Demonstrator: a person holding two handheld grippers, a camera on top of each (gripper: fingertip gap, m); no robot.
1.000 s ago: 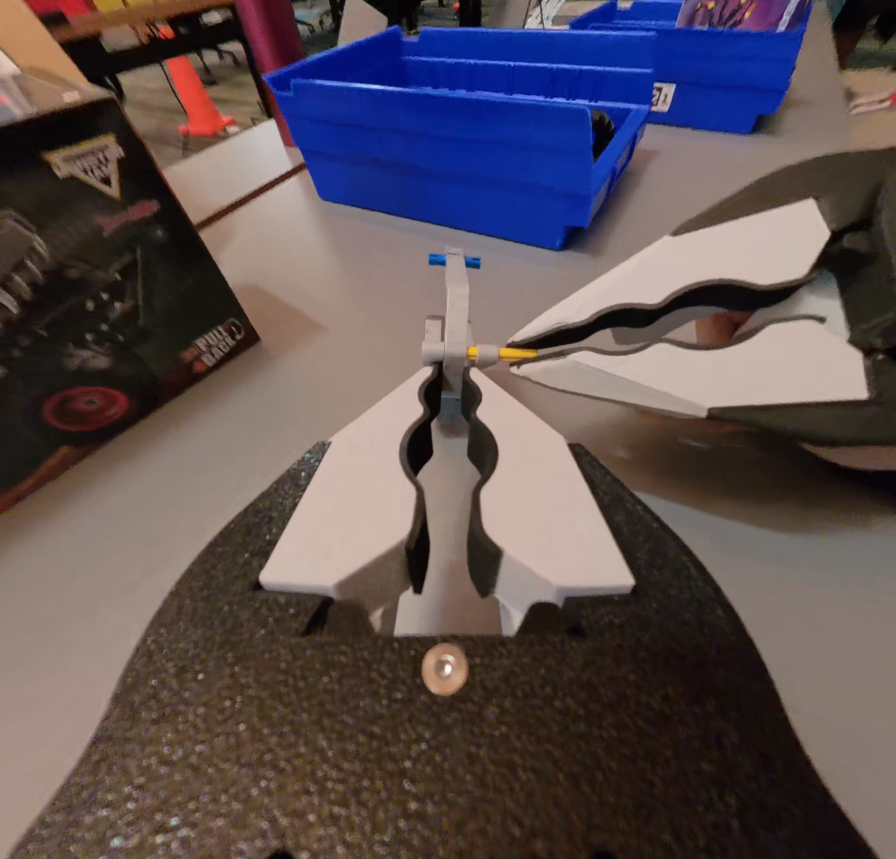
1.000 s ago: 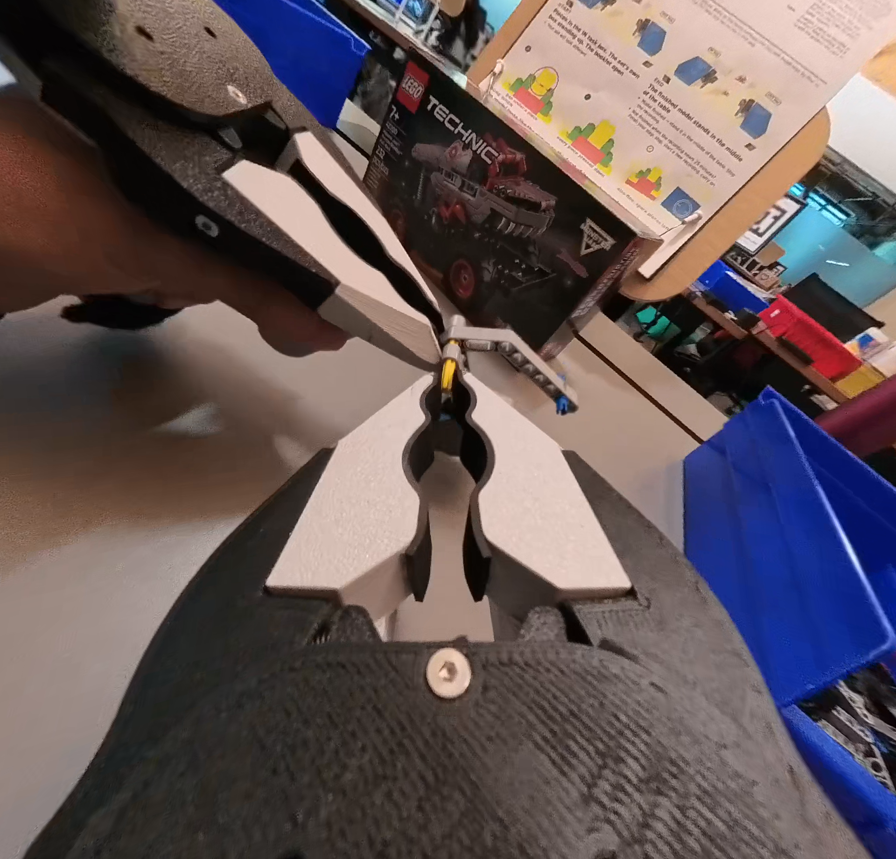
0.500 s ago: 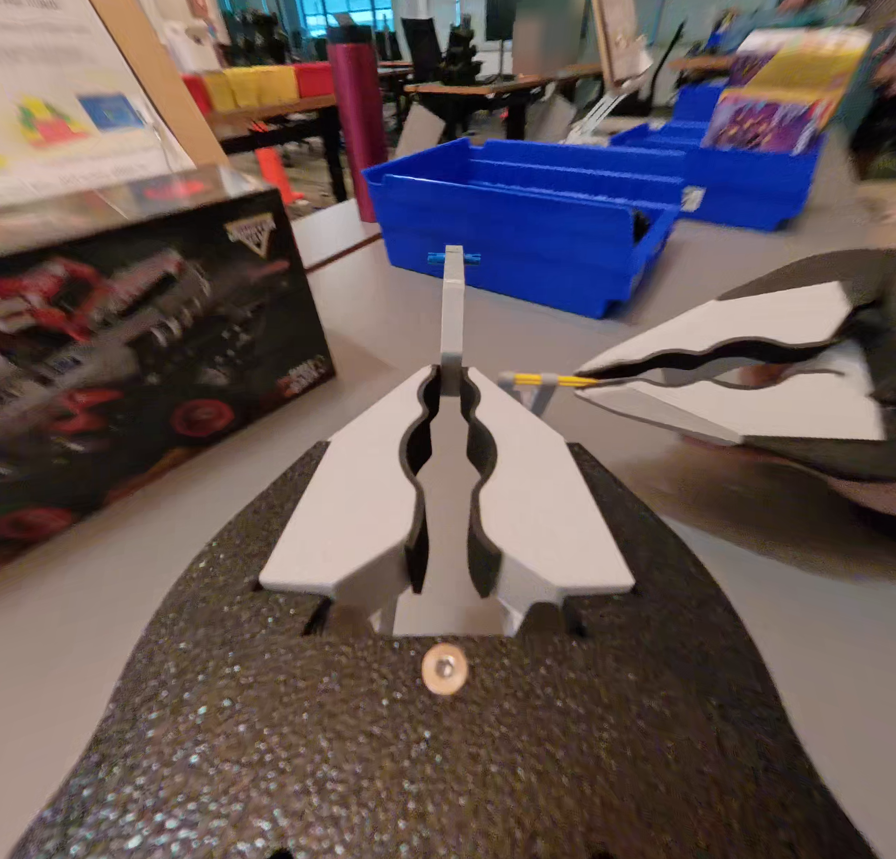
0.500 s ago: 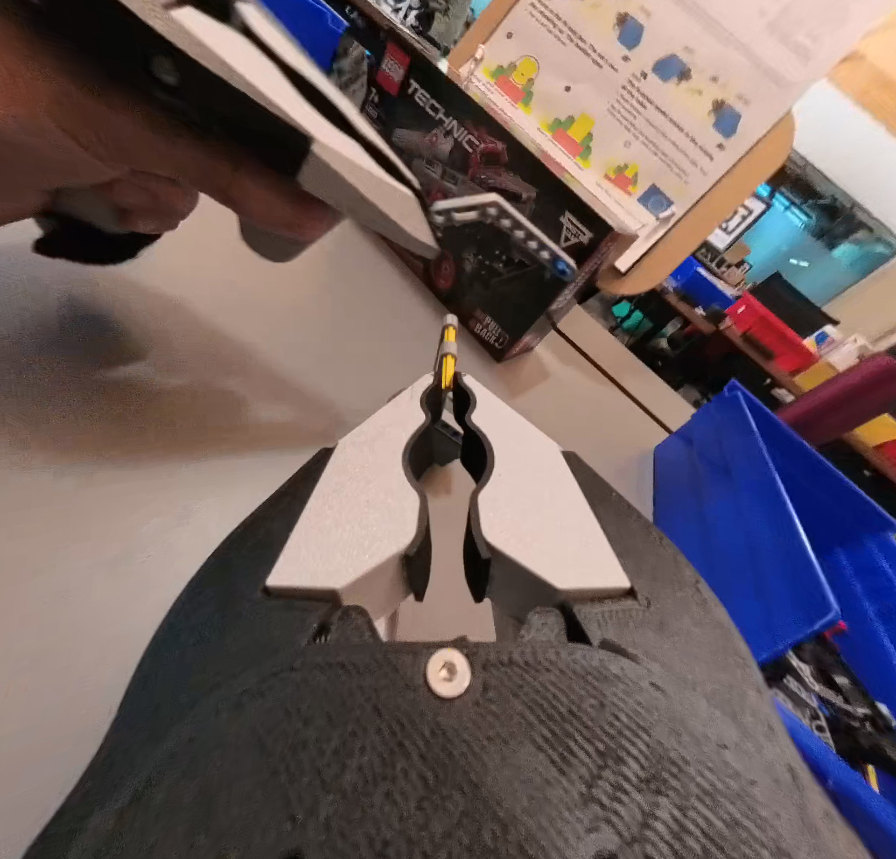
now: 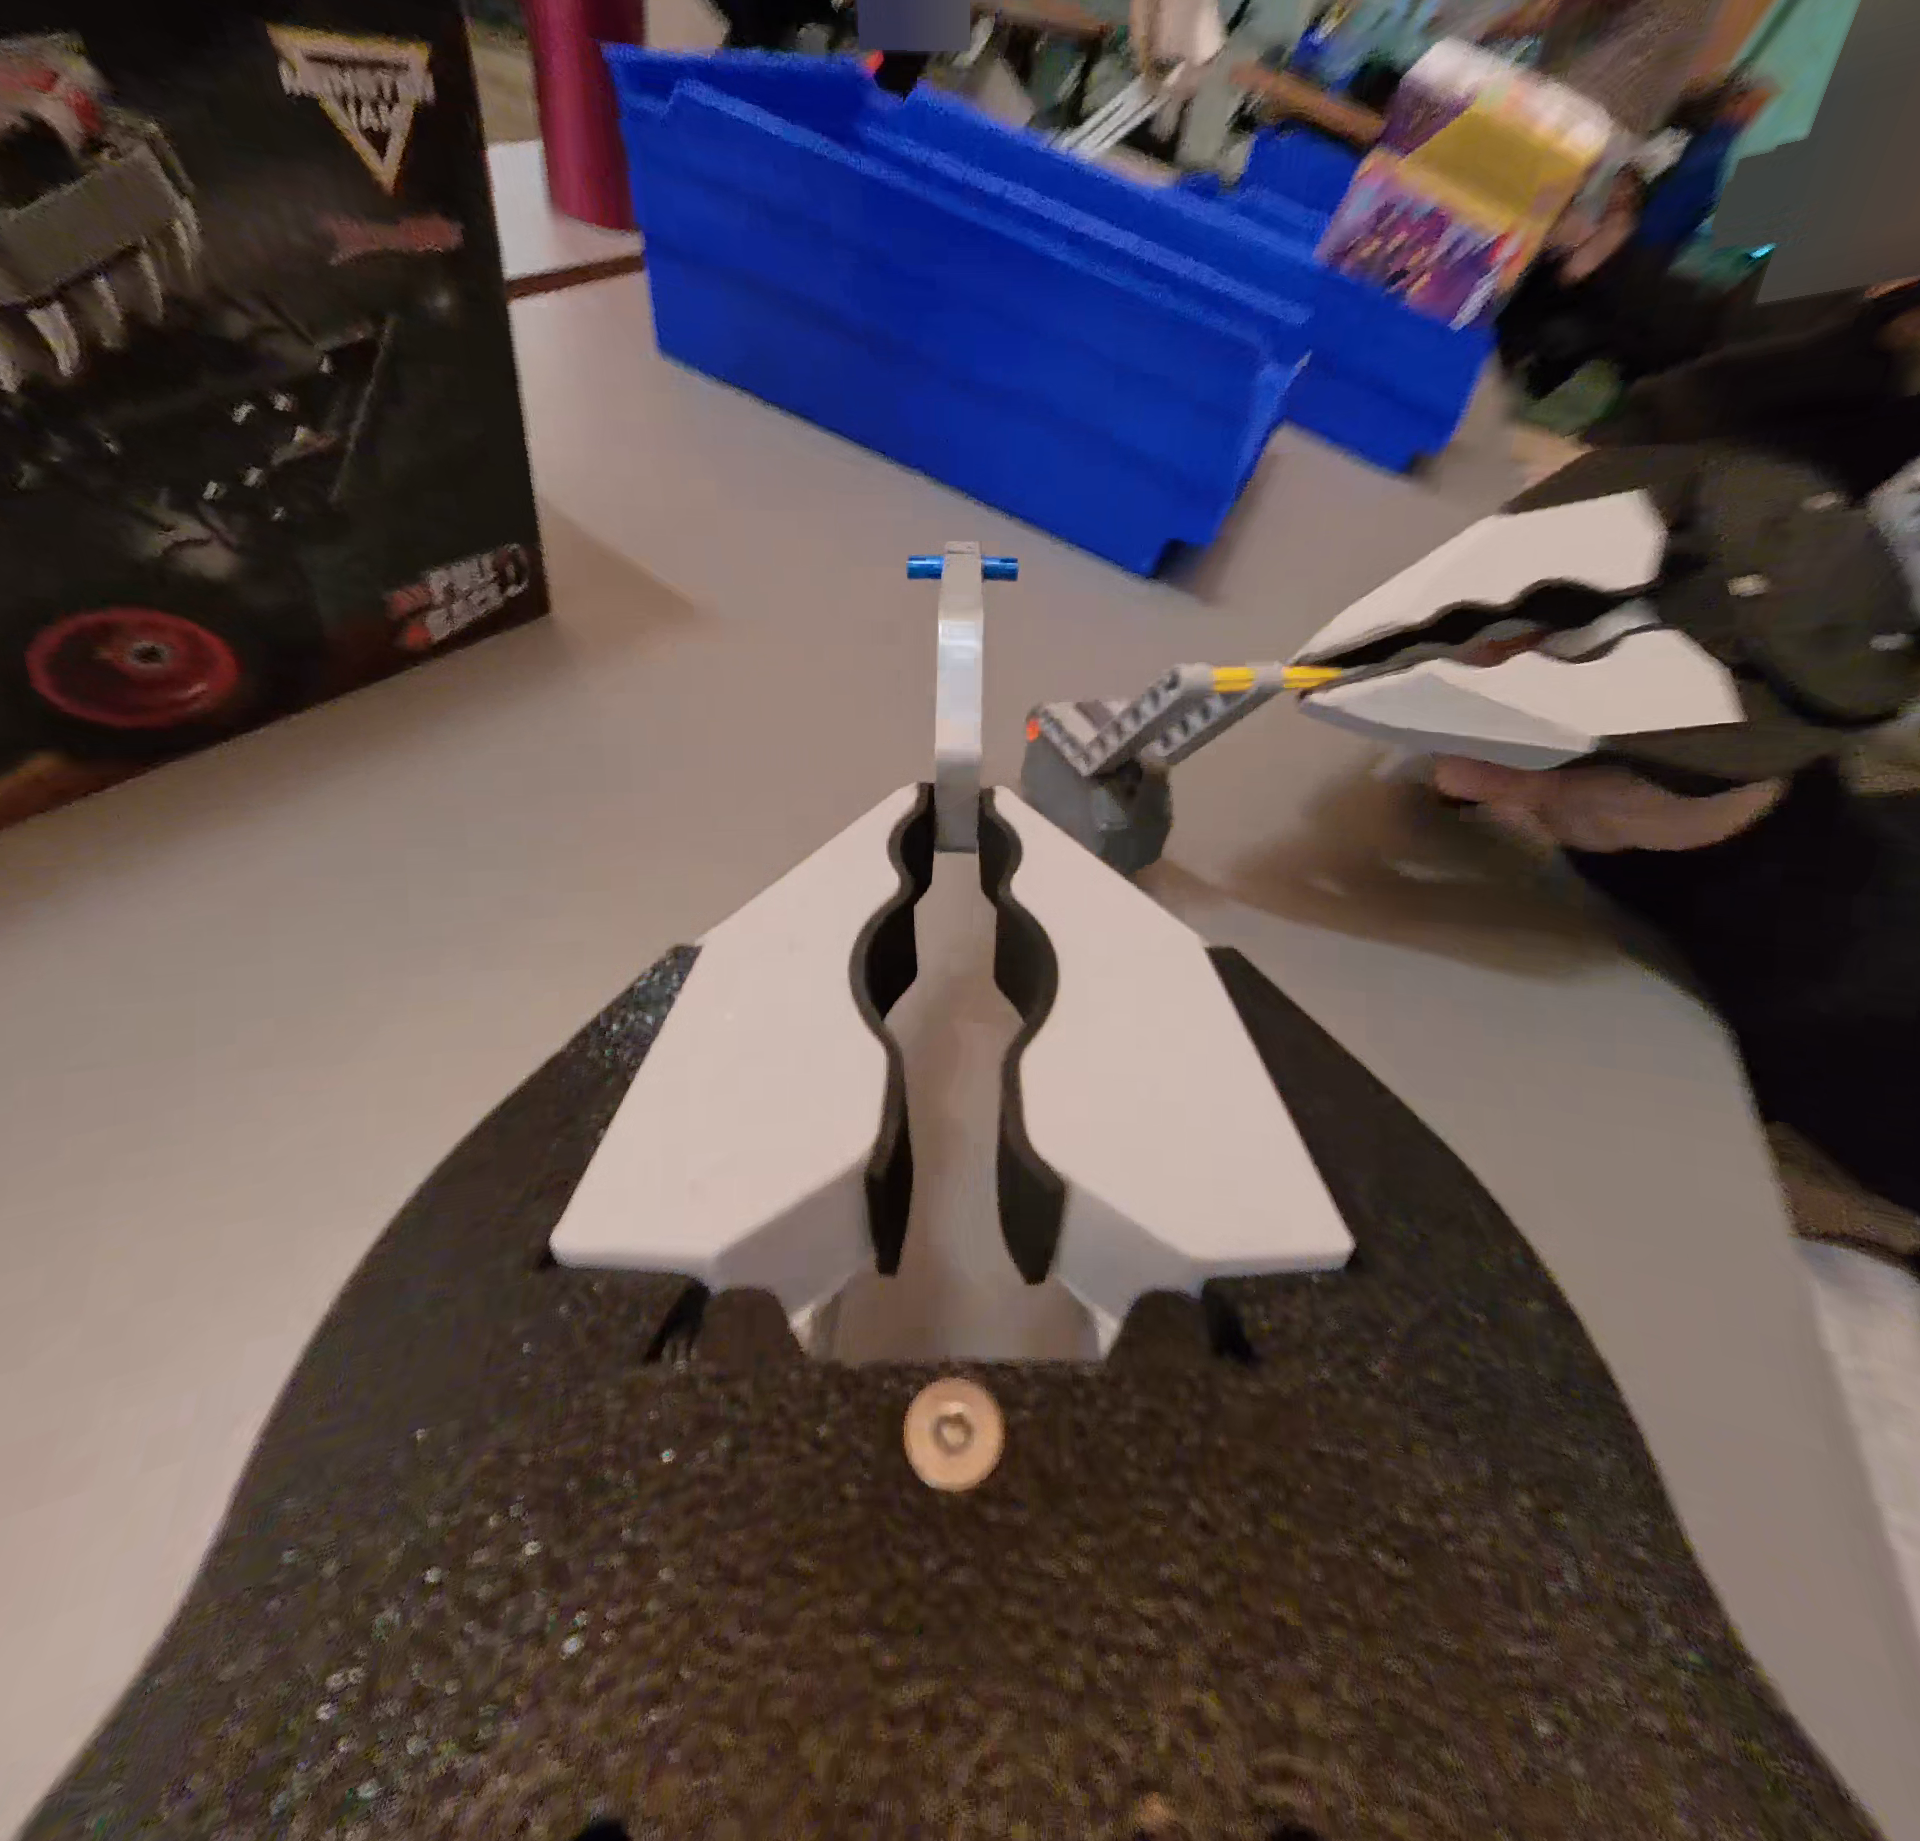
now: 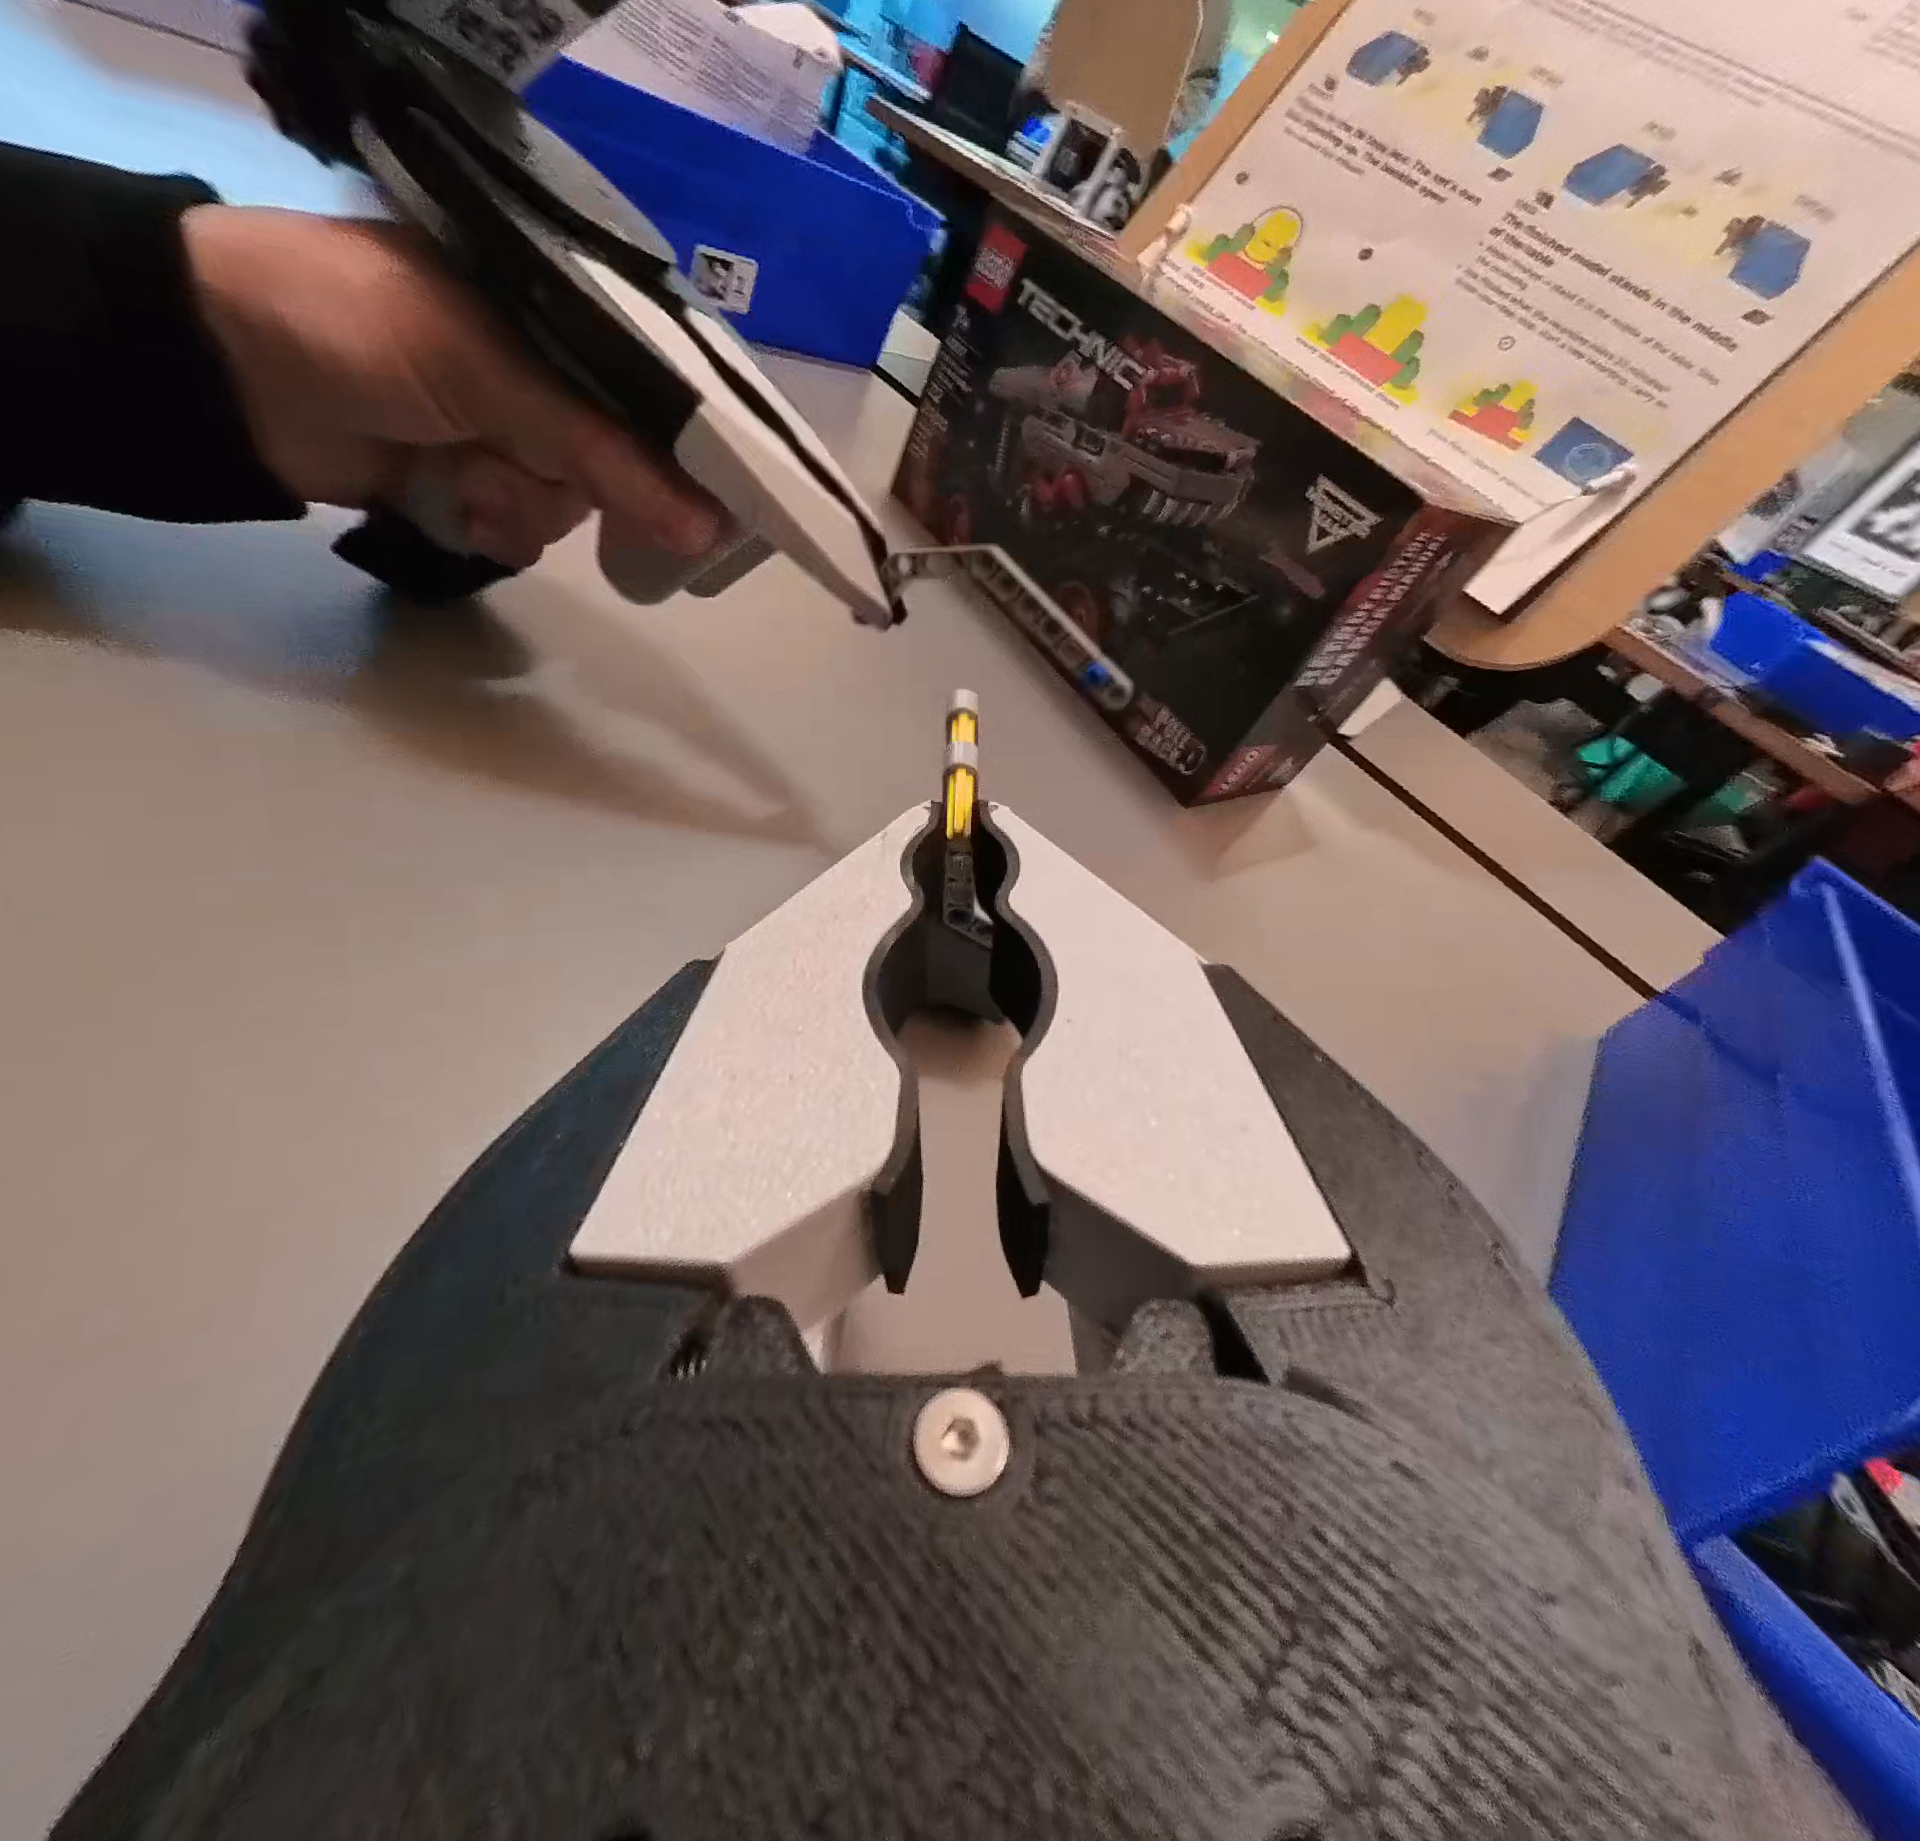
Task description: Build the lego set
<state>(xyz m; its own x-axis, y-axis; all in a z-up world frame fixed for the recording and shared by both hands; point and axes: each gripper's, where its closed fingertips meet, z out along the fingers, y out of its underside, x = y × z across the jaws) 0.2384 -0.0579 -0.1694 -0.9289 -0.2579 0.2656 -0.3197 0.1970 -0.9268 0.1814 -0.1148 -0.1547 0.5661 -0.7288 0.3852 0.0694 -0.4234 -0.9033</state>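
My left gripper (image 5: pixel 958 804) is shut on the lower end of a long light-grey beam (image 5: pixel 958 669), which stands upright with a blue pin (image 5: pixel 961 568) through its top. It also shows in the right wrist view (image 6: pixel 883 596), with the beam (image 6: pixel 997 596) reaching toward the box. My right gripper (image 6: pixel 961 815) is shut on a yellow axle (image 6: pixel 961 763) with grey bushes, a black piece behind it between the jaws. In the left wrist view, the right gripper (image 5: pixel 1320 674) holds the axle (image 5: pixel 1257 677) level. A grey holed part (image 5: pixel 1117 731) sits at its tip; I cannot tell whether they are joined.
A dark set box (image 5: pixel 208 337) stands on the grey table (image 5: pixel 520 960) at the left; it also shows in the right wrist view (image 6: pixel 1143 503). Blue bins (image 5: pixel 935 337) line the far side, and another (image 6: pixel 1745 1220) is close on the right. An instruction board (image 6: pixel 1507 181) stands behind the box. My right fingertips sit around 9 cm from my left ones.
One second ago the axle's tip met the beam at a grey connector. The two grippers have since drawn apart, each keeping its piece; the beam now stands clear of the axle.
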